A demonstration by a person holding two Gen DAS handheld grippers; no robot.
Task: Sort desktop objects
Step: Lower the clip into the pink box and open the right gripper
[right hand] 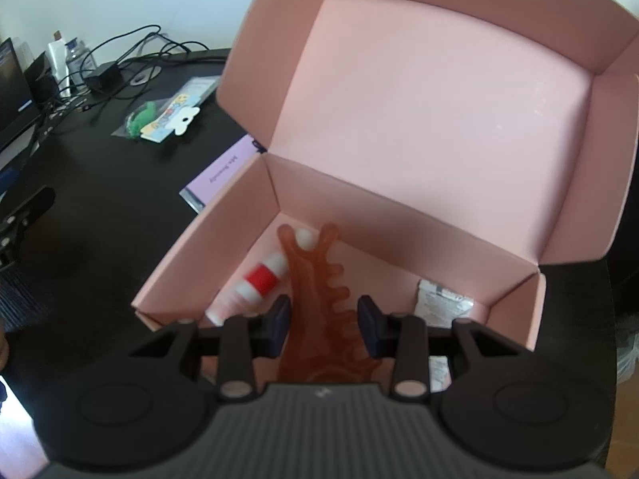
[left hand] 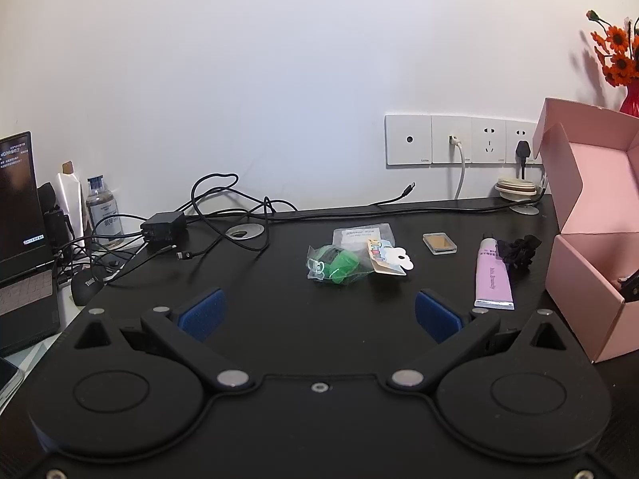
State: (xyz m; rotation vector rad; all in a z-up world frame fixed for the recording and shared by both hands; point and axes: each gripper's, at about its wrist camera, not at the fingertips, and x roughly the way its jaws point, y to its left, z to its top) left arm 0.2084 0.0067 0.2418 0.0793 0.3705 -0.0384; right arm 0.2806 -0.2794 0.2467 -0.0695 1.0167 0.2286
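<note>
Taking the pink box (left hand: 587, 279) as your reference, open with its lid standing up at the back.

Far left of the box, against the wall, stand a laptop (left hand: 20, 215), a white tube (left hand: 72, 199) and a clear bottle (left hand: 104, 211), with a tangle of black cables (left hand: 223, 215) beside them on the black desk (left hand: 279, 279).

Your left gripper (left hand: 319, 313) hovers over the desk well left of the box, jaws wide, nothing between the blue pads (left hand: 201, 313).

Closer to the box lie a clear bag of green parts (left hand: 335, 265), with a flower-shaped card (left hand: 393, 259) overlapping it, then a small square case (left hand: 439, 242).

Just left of the box lies the purple tube (left hand: 493, 275), long axis running from the near edge toward the wall, crimped end nearest you. A black hair claw (left hand: 519, 251) touches its far end.

Your right gripper (right hand: 323, 325) is above the box's near wall, pointing steeply down into it, jaws narrow. Between them is an orange translucent hair clip (right hand: 315, 279), long axis in line with the fingers, forked tip pointing into the box. I cannot tell for certain whether both pads press it.

Inside the box, left of the clip, lies a red-and-white tube (right hand: 259, 279); right of it, a white sachet (right hand: 439, 303).
</note>
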